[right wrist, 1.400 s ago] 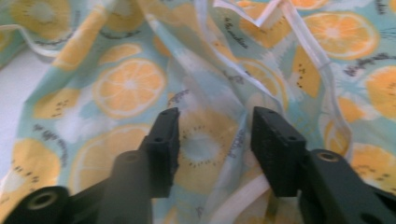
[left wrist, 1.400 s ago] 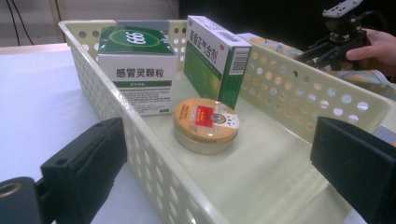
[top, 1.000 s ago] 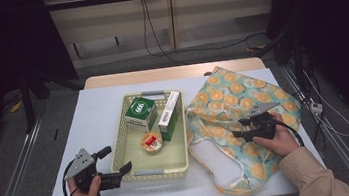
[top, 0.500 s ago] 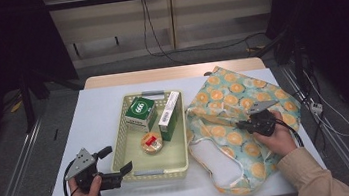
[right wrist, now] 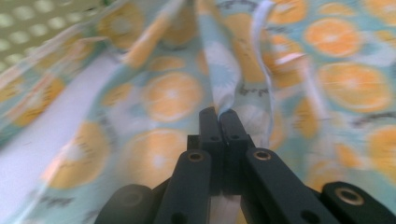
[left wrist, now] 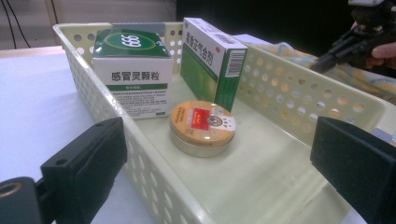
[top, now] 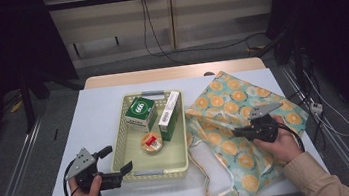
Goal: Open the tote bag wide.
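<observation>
Right gripper (top: 237, 132): held in the person's right hand (top: 278, 141) over the cloth bag, pointing toward the basket. Its fingers (right wrist: 219, 122) are pressed together with a fold of the bag's fabric pinched between their tips, as the right gripper view shows.
Cloth bag (top: 236, 120): teal with an orange-slice print and white trim, lying crumpled on the right half of the worktop, its left edge just beside the basket. A white-edged handle loop spreads toward the near edge of the worktop.
Left gripper (top: 115, 164): held in the person's left hand (top: 85, 195) at the near left corner of the basket. Its fingers (left wrist: 84, 168) stand wide apart with nothing between them; in the left gripper view they frame the basket's near end, one outside the left wall, the other at the right.
Basket (top: 135, 163): pale yellow plastic with perforated walls, in the middle of the worktop, long side running away from the person.
White and green box (top: 140, 113): upright in the far left part of the basket, marked 666 on its green top.
Tall green box (top: 169, 114): on its narrow side just right of the other box, with a barcode on its white end.
Round tin (top: 151, 142): gold with a red label on the lid, flat on the basket floor, just in front of the two boxes.
Worktop (top: 98, 112): light grey; bare to the left of the basket.
</observation>
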